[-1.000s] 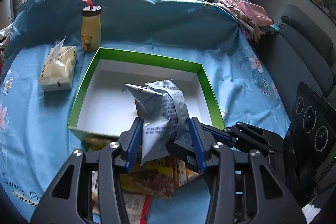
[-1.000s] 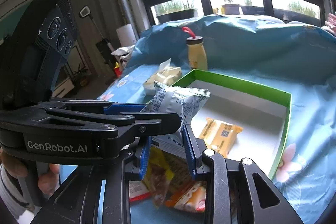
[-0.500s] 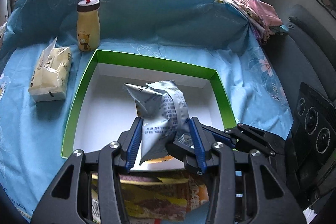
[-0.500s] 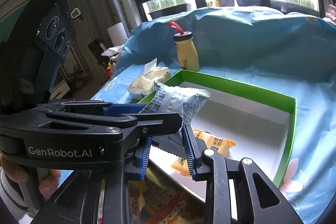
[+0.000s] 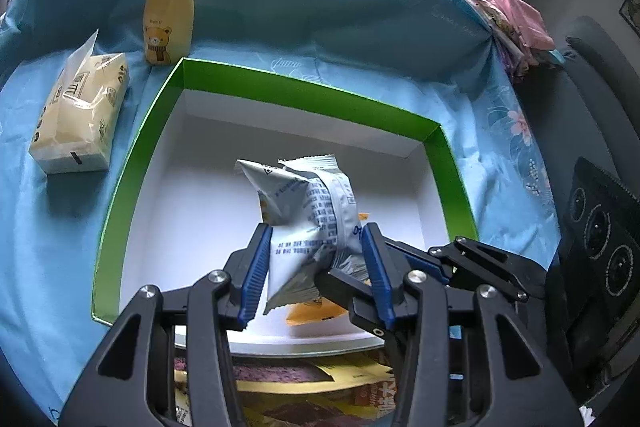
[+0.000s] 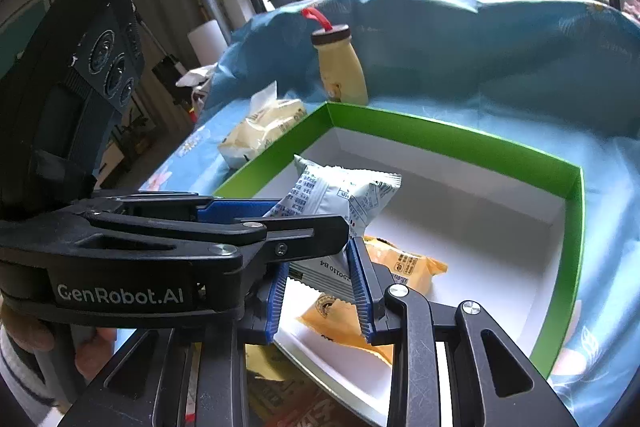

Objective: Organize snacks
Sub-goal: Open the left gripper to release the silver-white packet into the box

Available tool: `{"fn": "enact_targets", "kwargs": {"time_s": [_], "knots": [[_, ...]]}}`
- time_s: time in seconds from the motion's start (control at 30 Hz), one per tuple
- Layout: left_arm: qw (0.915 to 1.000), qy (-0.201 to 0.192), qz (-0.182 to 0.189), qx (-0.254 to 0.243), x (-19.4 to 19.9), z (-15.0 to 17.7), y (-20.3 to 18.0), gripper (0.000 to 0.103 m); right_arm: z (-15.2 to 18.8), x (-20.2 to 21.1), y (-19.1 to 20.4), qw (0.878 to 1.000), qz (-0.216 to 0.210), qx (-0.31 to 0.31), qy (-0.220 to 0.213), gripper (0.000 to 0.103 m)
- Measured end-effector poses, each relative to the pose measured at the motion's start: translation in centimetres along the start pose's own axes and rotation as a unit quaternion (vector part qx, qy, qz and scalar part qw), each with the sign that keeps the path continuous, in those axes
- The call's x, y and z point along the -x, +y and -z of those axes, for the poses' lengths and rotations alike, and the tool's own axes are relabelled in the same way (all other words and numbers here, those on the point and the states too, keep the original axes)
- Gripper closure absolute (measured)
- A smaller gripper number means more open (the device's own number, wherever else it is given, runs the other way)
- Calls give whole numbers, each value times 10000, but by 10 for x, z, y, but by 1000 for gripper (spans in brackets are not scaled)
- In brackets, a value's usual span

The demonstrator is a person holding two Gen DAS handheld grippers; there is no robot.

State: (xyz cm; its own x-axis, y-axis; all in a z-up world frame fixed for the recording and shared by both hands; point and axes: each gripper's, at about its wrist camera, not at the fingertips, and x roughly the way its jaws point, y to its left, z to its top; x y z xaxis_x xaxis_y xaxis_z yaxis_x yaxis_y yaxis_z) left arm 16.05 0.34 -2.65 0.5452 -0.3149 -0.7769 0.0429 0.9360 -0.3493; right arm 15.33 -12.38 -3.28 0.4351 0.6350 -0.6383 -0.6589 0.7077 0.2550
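Both my grippers pinch one grey snack packet [image 5: 316,215] over the green box [image 5: 304,103]. Left gripper [image 5: 316,267] grips its middle, right gripper [image 6: 320,291] its end. An orange packet [image 6: 404,263] lies inside.

A: What do you have over the box [image 5: 288,95]?
B: Your grey-white snack packet [image 5: 308,211], crumpled and upright, hangs above the white floor near its front edge.
A: And inside?
B: You see an orange packet [image 6: 400,263] lying flat by the front edge, under it.
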Motion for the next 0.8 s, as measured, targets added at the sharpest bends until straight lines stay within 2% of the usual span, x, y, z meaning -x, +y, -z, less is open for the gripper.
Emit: {"fn": "enact_targets", "kwargs": {"time_s": [0.37,0.5,0.63,0.7,0.8], "knots": [[9997,87,-218,77,-11,0,3,55,2,-11,-2,9996,90,-134,251,71],[9993,16,-374,69,-8,1,5,40,2,-7,0,9996,162,-114,221,71],[9987,-73,-507,49,-1,1,5,35,2,0,-2,9994,253,-153,176,71],[9981,-135,-593,6,3,2,3,26,3,5,-4,9992,312,-199,141,71],[9973,-251,-687,-85,11,3,-2,24,4,15,-6,9990,348,-270,65,70]]}}
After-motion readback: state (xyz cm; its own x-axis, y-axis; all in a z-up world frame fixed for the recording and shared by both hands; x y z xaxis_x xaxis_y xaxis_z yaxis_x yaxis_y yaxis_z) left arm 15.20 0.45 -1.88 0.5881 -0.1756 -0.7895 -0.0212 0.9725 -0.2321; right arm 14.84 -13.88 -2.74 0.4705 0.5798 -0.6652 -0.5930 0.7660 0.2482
